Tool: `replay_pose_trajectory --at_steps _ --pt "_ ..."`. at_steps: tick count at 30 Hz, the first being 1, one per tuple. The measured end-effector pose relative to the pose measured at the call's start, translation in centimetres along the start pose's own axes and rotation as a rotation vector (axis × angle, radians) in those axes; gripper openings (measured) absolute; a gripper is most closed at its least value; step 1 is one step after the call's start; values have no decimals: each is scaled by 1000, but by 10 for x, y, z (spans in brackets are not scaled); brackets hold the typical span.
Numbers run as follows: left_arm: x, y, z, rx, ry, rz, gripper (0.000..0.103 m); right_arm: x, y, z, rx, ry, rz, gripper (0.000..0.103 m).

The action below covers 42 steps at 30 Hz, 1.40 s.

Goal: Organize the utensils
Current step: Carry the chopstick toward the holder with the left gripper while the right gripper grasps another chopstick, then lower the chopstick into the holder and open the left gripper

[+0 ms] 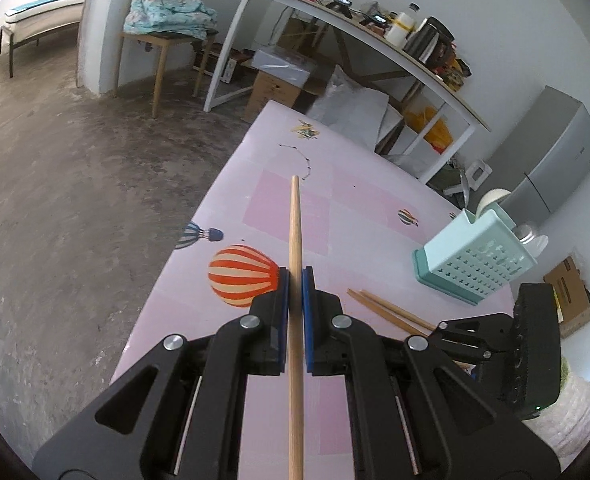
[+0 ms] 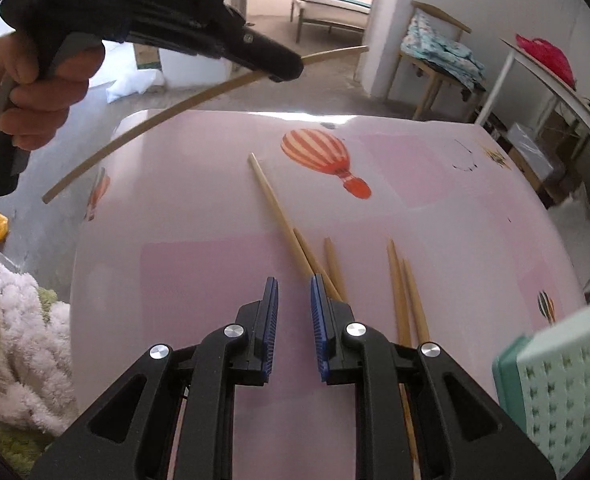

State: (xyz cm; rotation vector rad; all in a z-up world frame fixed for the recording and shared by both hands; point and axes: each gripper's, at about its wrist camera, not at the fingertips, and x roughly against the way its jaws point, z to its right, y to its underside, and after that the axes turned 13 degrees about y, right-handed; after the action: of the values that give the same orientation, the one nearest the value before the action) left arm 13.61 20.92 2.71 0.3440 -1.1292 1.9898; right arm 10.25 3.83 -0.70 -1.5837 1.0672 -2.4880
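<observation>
My left gripper (image 1: 295, 280) is shut on a wooden chopstick (image 1: 295, 224) and holds it above the pink table (image 1: 367, 208). The right wrist view shows that gripper (image 2: 283, 74) raised at the upper left with the chopstick (image 2: 167, 118) through it. My right gripper (image 2: 294, 292) is open and empty, low over the table, just left of several loose chopsticks (image 2: 279, 208). A mint green perforated utensil holder (image 1: 479, 264) stands at the table's right side, seen also in the right wrist view (image 2: 563, 392). Two loose chopsticks (image 1: 387, 312) show in the left wrist view.
The pink tablecloth has hot-air balloon prints (image 2: 319, 152). A fluffy white and green cloth (image 2: 19, 320) lies left of the table. A white-framed desk (image 1: 375, 40) with clutter, a chair (image 1: 163, 28) with bedding and a grey fridge (image 1: 551, 152) stand beyond.
</observation>
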Motion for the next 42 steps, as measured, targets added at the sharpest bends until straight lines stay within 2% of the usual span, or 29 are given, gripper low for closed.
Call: replay_pose_trajectory --at_steps 5,10,17,18,19,21,25,28,33,37,42 --pt "8 -4 -7 15 -23 28 5 -7 -19 -6 38 -44 21 17" --pt "18 -8 -15 29 -48 55 5 -25 -47 -6 31 -127 16 17" --pt "31 -10 -20 49 -69 81 5 -57 -72 -4 -18 -243 -62 17" --pt "33 -10 -20 48 -70 83 5 -58 -73 -2 -36 -262 -69 16" --pt "34 -11 -19 47 -72 85 5 -59 -75 1 -51 -281 -80 10" --pt "35 -11 -18 44 -75 88 5 -60 -77 3 -60 -289 -88 7" --pt "37 -10 -13 44 -71 98 5 -52 -77 11 -90 -269 -61 6" --pt "38 -13 -10 39 -59 107 5 -33 -78 29 -150 -240 -2 6" --pt "39 -21 1 11 -13 130 5 27 -63 70 -286 -165 122 6" --pt "36 -25 14 0 60 142 5 84 -32 97 -414 -63 214 6" --pt "21 -34 37 0 203 147 5 153 16 109 -598 98 324 6"
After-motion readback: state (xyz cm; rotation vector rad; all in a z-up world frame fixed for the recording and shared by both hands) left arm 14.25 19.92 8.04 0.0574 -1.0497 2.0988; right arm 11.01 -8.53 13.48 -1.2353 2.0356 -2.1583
